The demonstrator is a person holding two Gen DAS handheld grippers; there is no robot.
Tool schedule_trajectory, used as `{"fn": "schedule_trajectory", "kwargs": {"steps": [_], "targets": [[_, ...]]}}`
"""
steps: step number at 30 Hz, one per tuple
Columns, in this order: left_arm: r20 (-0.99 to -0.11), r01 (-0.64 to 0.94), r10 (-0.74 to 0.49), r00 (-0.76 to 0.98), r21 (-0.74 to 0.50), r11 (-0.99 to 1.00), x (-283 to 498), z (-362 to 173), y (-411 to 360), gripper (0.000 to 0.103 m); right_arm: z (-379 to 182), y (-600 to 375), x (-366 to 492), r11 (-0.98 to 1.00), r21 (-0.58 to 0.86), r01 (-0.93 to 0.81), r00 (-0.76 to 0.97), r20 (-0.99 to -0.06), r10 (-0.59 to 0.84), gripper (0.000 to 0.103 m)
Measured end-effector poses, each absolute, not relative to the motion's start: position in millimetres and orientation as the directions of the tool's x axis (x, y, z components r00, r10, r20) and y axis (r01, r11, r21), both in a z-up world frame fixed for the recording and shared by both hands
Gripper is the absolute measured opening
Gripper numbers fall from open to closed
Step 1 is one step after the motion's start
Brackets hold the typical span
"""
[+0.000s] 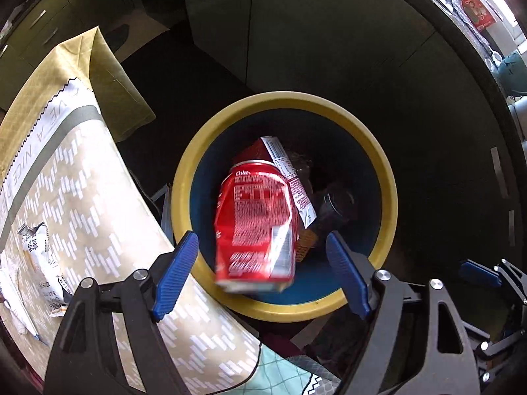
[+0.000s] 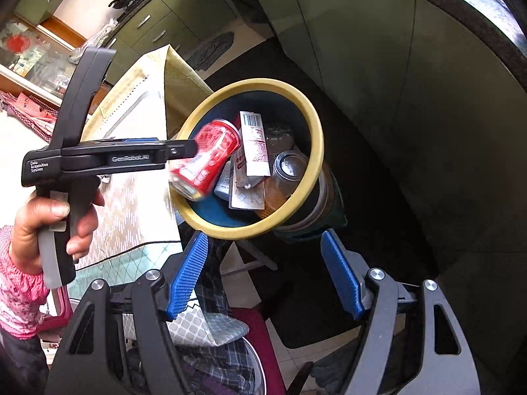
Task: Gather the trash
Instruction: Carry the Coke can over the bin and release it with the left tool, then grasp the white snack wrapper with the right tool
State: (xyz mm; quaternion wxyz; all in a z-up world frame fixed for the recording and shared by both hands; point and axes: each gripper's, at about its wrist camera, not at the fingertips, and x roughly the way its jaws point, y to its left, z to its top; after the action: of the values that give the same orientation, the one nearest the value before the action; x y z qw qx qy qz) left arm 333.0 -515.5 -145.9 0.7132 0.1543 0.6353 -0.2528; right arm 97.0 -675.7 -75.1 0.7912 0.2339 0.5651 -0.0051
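A: Item one, red cola can (image 1: 255, 227). Location?
B: Dented, blurred, above the mouth of the yellow-rimmed bin (image 1: 197, 177), between the left gripper's (image 1: 263, 273) blue pads (image 1: 176, 273) with a gap on each side. Jaws stood wide, gripping nothing.
A: Bin contents?
B: White-and-red carton (image 2: 253, 144), clear plastic cup (image 2: 288, 168), other wrappers beneath.
A: Right gripper (image 2: 263, 276)?
B: Jaws wide, empty, pointed toward the bin from beside it.
A: Surroundings?
B: Table with patterned beige cloth (image 1: 82, 197) just beside the bin; a crumpled white wrapper (image 1: 42, 260) lay on it. A hand (image 2: 49, 223) in a pink floral sleeve (image 2: 16, 296) held the left gripper's handle. Green cabinets (image 2: 362, 33) stood behind.
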Motion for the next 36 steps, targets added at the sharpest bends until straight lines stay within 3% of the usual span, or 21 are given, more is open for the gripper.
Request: {"fn": "schedule_trajectory", "kwargs": {"steps": [8, 15, 21, 28, 36], "targets": [[-0.964, 0.544, -0.243, 0.105, -0.149, 0.826, 296, -80, -397, 0.078, -71, -650, 116, 0.909, 0.359, 0.214, 0.352, -0.896, 0.270, 0.071], [-0.966, 0.409, -0.141, 0.217, -0.041, 0.912, 261, -36, -229, 0.083, -64, -566, 175, 0.941, 0.334, 0.054, 0.310, -0.901, 0.302, 0.071], [-0.977, 0.259, -0.092, 0.192, -0.040, 0.965, 239, -47, -112, 0.084, -61, -471, 250, 0.955, 0.292, -0.051, 0.273, -0.916, 0.295, 0.067], [-0.980, 0.240, -0.104, 0.169, -0.062, 0.969, 214, -56, -65, 0.084, -84, -393, 329, 0.971, 0.237, -0.029, 0.196, -0.951, 0.238, 0.059], [-0.976, 0.251, -0.132, 0.174, -0.086, 0.964, 196, -58, -41, 0.084, -102, -362, 356, 0.983, 0.181, -0.002, 0.140, -0.974, 0.180, 0.049]]}}
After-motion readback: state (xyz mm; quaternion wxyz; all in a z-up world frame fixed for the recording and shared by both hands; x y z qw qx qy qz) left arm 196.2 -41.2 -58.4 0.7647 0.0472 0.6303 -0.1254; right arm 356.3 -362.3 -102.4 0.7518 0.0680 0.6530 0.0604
